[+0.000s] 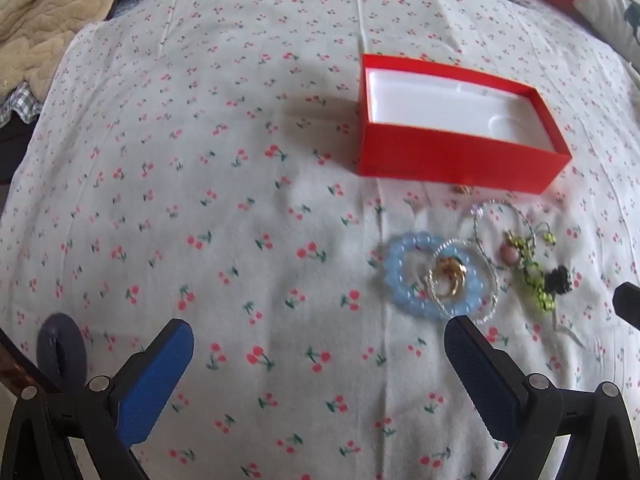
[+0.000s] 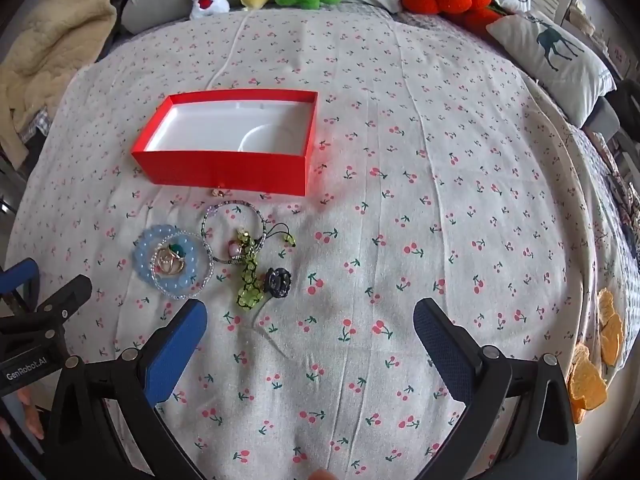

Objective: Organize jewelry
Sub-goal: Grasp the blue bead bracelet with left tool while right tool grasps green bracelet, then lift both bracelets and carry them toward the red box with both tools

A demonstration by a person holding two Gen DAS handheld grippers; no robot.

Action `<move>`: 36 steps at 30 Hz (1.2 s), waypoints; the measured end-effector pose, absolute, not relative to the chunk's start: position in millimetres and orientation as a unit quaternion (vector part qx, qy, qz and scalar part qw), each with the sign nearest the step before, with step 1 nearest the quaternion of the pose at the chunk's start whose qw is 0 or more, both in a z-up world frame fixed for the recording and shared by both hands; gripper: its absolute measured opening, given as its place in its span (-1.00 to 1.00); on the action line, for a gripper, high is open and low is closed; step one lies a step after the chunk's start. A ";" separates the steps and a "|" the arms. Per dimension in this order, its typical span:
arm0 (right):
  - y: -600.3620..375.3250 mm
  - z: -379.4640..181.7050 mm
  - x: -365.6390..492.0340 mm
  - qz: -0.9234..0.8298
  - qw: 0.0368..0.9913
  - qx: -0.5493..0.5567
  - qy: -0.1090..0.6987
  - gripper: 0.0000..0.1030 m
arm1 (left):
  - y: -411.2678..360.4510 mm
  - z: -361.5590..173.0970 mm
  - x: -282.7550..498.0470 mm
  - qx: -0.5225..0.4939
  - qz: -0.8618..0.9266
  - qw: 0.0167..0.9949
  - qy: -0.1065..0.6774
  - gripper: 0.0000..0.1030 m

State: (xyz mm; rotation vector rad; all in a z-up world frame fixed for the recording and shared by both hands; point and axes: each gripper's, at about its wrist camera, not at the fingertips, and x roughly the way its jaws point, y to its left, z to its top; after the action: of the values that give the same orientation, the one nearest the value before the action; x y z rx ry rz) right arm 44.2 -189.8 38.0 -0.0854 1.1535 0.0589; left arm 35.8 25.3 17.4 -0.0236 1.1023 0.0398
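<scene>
On the bed (image 2: 400, 220), both hand-held grippers (image 1: 320, 360) (image 2: 310, 328) spread and empty, nothing boxed yet — next, pinching the blue bead bracelet (image 2: 160, 264) toward the red box (image 2: 224, 172).

Box (image 2: 228, 172): red outside, white lining
Bedsheet (image 2: 400, 220): pale, small red cherries
Bead bracelet (image 2: 140, 254): light blue
Beaded charm (image 2: 248, 284): yellow-green
Finger pads (image 2: 176, 352): blue
</scene>
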 end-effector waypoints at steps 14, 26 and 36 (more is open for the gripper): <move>-188.0 14.1 112.8 0.085 0.805 0.004 0.587 0.89 | 35.2 -2.9 83.0 -0.064 -0.058 0.831 0.550 0.81; -180.5 -24.3 145.0 0.128 0.765 0.035 0.631 -0.11 | 27.5 -36.8 115.2 -0.112 -0.102 0.790 0.595 -0.16; -169.1 -39.0 157.2 0.128 0.768 0.013 0.627 -0.55 | 11.8 -44.0 125.7 -0.088 -0.115 0.778 0.611 -0.58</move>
State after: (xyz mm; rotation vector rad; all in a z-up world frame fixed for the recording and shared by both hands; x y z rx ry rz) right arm 157.2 -169.1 -39.0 0.0273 1.3618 0.2788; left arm 125.7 11.8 -44.0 -0.1905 1.3208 -0.2494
